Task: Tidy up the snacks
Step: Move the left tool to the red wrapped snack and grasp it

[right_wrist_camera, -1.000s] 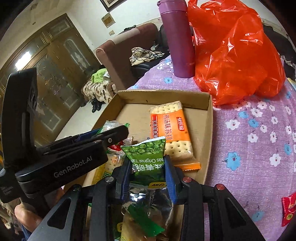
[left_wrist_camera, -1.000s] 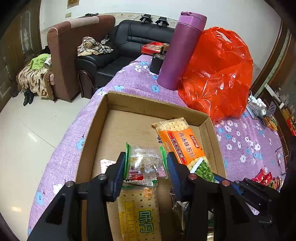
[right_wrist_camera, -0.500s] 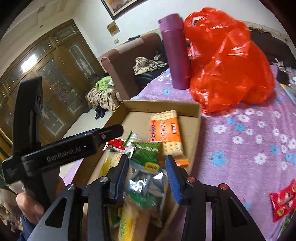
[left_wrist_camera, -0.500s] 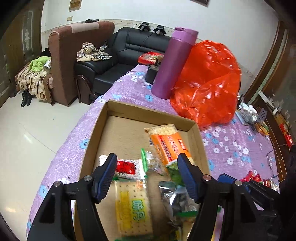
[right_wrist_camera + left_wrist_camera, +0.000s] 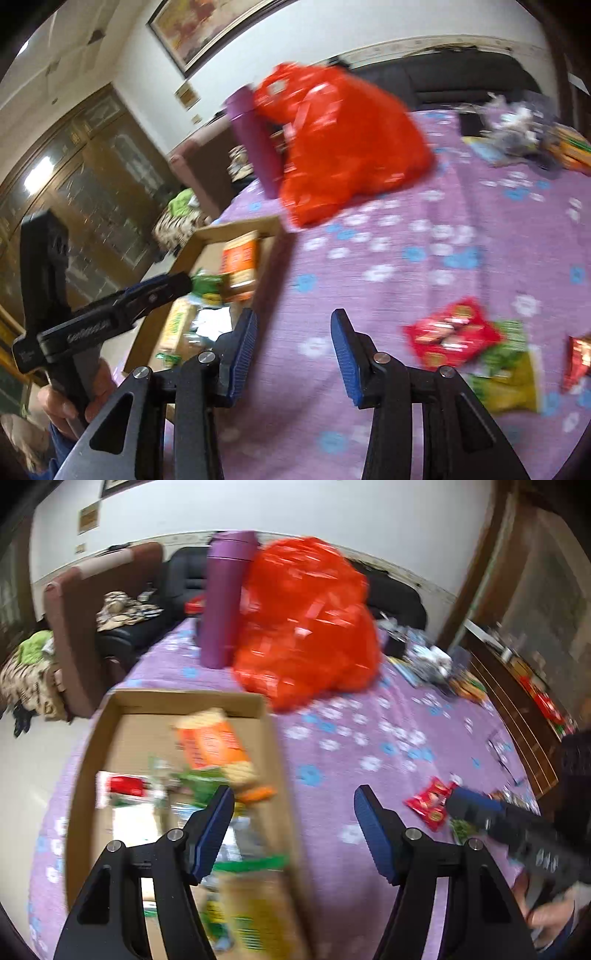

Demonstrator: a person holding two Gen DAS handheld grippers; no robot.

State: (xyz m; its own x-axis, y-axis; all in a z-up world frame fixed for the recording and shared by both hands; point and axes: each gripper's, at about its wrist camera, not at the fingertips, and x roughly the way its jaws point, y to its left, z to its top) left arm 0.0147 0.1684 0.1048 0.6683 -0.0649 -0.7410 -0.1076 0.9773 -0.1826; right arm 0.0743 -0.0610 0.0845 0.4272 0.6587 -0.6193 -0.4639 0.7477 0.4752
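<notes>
A shallow cardboard box [image 5: 184, 699] sits at the left on the purple flowered cloth. In it lie an orange cracker pack [image 5: 210, 744], a green pea pack [image 5: 201, 782], a red-and-white pack [image 5: 122, 788] and other packets. My left gripper [image 5: 293, 805] is open over the box's right wall and the cloth, with nothing between its fingers. My right gripper [image 5: 294, 325] hangs open and empty above bare cloth to the right of the box [image 5: 236, 225]. Loose on the cloth to its right lie a red snack pack [image 5: 452, 332] and a green-and-yellow pack [image 5: 509, 373].
An orange-red plastic bag [image 5: 306, 627] and a tall purple flask [image 5: 225, 598] stand behind the box. Mixed clutter [image 5: 432, 661] lies at the table's far right. Another red pack [image 5: 576, 358] lies at the right edge. A sofa and armchair stand beyond the table.
Both grippers opened and let go of their packs, which now lie in the box. Both then swung right, from over the box out over the cloth.
</notes>
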